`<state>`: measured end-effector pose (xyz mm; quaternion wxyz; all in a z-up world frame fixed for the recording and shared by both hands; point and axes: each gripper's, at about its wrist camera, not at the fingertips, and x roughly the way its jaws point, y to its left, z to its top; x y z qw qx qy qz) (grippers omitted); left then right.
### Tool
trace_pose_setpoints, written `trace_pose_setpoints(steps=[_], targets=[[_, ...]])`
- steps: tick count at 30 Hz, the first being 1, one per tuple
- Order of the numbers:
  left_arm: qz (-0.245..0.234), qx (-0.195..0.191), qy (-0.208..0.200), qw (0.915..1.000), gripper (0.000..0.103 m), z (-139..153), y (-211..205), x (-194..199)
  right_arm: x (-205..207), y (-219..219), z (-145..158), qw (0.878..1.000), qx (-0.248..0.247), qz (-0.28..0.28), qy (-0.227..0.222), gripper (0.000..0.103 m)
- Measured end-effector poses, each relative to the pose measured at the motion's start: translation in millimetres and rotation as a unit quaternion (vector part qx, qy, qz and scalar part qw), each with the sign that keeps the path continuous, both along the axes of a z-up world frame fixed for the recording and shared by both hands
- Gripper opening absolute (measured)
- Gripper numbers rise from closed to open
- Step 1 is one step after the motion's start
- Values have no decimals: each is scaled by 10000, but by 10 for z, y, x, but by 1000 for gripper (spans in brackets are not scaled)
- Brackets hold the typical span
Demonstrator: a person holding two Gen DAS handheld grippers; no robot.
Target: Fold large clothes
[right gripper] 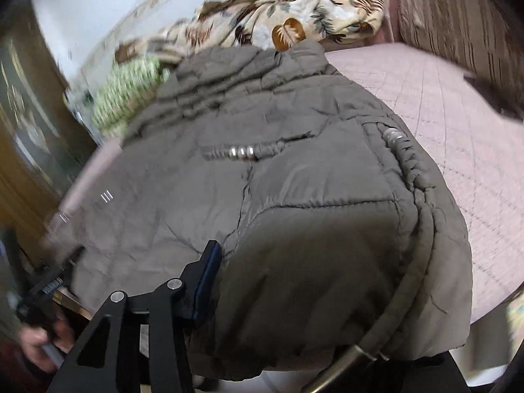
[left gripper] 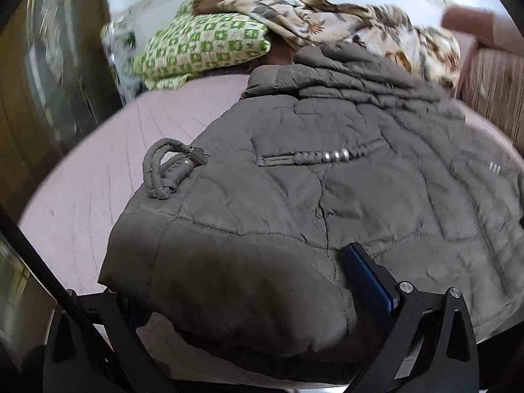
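— Pink quilted bedding (left gripper: 98, 177) is seen under everything; what is gripped closest in?

— The bulky hem of the grey padded jacket (left gripper: 327, 180) is clamped by the left gripper (left gripper: 249, 298) and, at the other corner, by the right gripper (right gripper: 288, 294), presumably so both corners can be lifted evenly for a fold.

— And ahead of the fingers?

— The jacket's body is spread forward on the bed; beyond its collar, a green checked cloth (left gripper: 203, 42) and a leaf-print fabric (right gripper: 294, 9) are piled, well clear.

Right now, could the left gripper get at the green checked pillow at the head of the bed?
Probably not: the left gripper is shut on the jacket, and the pillow lies beyond the jacket's far end.
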<state>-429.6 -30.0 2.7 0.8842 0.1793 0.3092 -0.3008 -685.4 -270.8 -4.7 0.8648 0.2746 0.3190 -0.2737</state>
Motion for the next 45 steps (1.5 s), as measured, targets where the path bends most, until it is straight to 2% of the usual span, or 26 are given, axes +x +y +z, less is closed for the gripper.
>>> trace_pose_setpoints(steps=[4,7,14,19,26,32,45], targets=[[58,-51,235,9997,102,-27,14,83,44,28,-13,9991,-353,56,224,54],[92,-124,398,9991,103,-56,28,133,46,19,-27,9991,-378,50,199,56],[81,-24,288,9996,103,-56,23,67,4,42,-28,9993,-346,34,95,57],[19,104,121,9999,98,-15,-9,35,0,48,-22,9993,-373,24,99,57],[15,175,-214,9996,76,52,-17,-37,6,44,-16,9993,-355,2,132,58],[-12,212,-255,9995,73,48,-33,-45,34,39,-13,9991,-349,-46,225,64],[-17,257,-282,9993,73,28,-37,-43,83,40,-22,9987,-359,-94,358,71]])
